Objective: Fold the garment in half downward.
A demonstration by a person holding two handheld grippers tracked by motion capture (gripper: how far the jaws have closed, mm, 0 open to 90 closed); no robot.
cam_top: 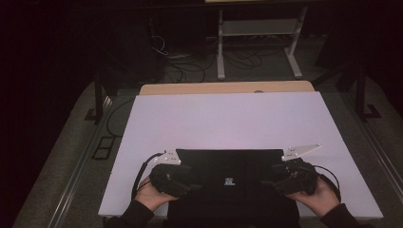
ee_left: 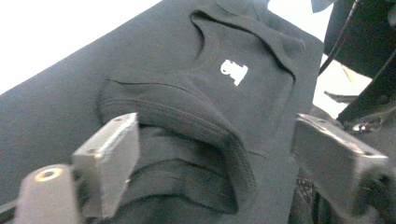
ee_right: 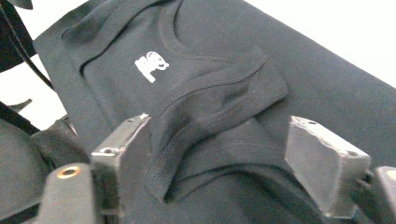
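Note:
A black garment (cam_top: 228,166) lies folded flat at the near edge of the white table top (cam_top: 228,118), with a small white logo (cam_top: 230,181) facing up. My left gripper (cam_top: 190,183) rests at the garment's left side and my right gripper (cam_top: 268,180) at its right side, each held in a hand. In the left gripper view the left gripper (ee_left: 219,158) stands open, with a rumpled sleeve fold (ee_left: 177,107) lying loose between the jaws. In the right gripper view the right gripper (ee_right: 224,158) is open too, over a folded sleeve (ee_right: 219,102) near the neckline.
A wooden table edge (cam_top: 223,88) shows behind the white sheet. Beyond it, a white metal stand (cam_top: 259,28) and loose cables (cam_top: 185,66) sit on the dark floor. Black frame legs (cam_top: 98,95) flank the table on both sides.

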